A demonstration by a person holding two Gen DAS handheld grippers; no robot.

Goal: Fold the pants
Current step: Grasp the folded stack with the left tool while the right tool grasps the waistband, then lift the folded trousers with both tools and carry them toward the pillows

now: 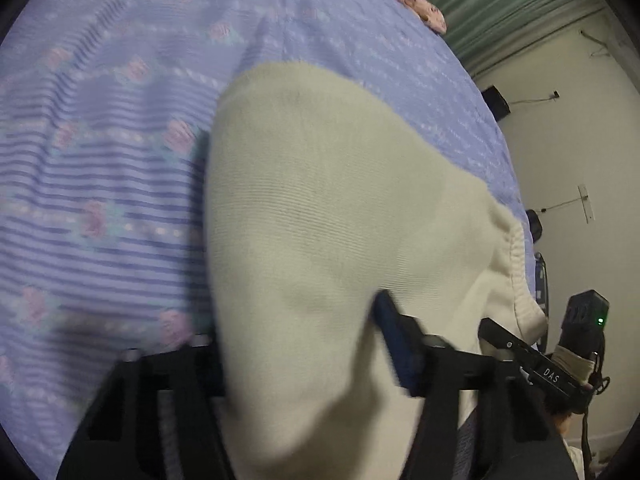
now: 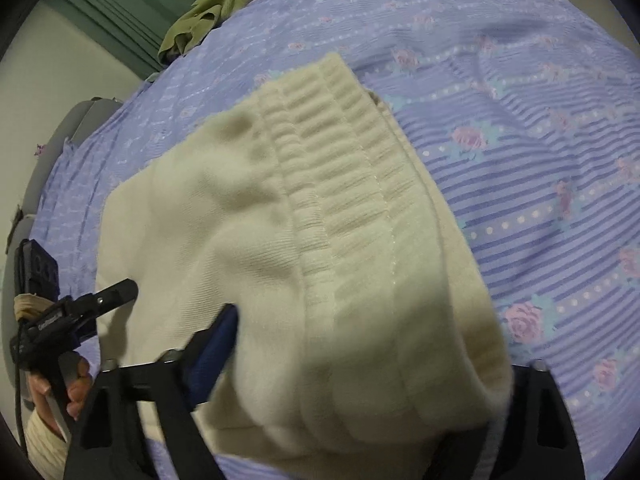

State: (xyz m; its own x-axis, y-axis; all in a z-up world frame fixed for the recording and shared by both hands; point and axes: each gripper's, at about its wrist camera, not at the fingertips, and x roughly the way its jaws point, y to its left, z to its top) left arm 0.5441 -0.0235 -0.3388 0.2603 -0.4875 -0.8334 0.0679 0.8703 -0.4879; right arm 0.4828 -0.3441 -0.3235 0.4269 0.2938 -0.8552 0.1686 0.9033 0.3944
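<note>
Both jaws clamped on cream pants [image 2: 320,240], ribbed waistband running diagonally across striped bedsheet [image 2: 540,200].

tongs [image 2: 352,340]: black frame, blue pads | sleeve [image 2: 44,440]: cream knit

Both views are dimly and evenly lit indoors, with a soft, slightly greenish cast and no glare; the cream pants [image 1: 320,216] throw only a faint, diffuse shadow onto the striped bedsheet [image 1: 100,160]. Strong fisheye distortion bends the bed's edge into a curve and leaves dark vignetted corners. Motion blur smears the sheet's pattern in the left wrist view, and in both views the nearest cloth at the lower edge is soft and out of focus.
</note>
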